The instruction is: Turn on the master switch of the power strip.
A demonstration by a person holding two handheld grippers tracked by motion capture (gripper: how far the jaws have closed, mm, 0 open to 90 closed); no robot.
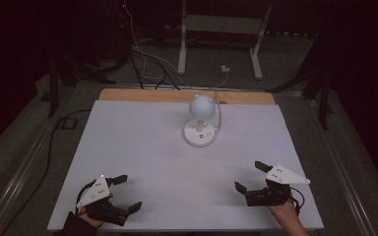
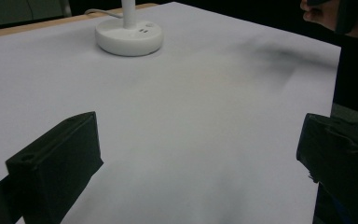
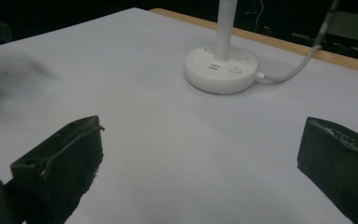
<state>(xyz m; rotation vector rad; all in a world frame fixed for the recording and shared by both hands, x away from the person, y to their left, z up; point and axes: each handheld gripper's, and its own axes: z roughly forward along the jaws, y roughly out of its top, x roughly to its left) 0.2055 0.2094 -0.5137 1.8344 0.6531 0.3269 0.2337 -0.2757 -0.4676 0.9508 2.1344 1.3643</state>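
A white desk lamp [image 1: 200, 107] with a round head stands on its disc base [image 1: 200, 133] at the back middle of the white table [image 1: 142, 147]. The base [image 2: 128, 36] has small sockets and buttons on top, and it also lies ahead in the right gripper view [image 3: 221, 70]. A white cable [image 3: 293, 69] leaves it toward the far edge. My left gripper [image 1: 127, 193] rests at the front left, open, with nothing between its jaws. My right gripper [image 1: 251, 176] sits at the front right, also open and holding nothing.
A wooden strip [image 1: 142, 95] runs along the table's far edge. Beyond it the dark floor holds loose cables [image 1: 142, 59] and a white metal stand [image 1: 219, 34]. A black cable [image 1: 54, 142] lies on the floor at the left.
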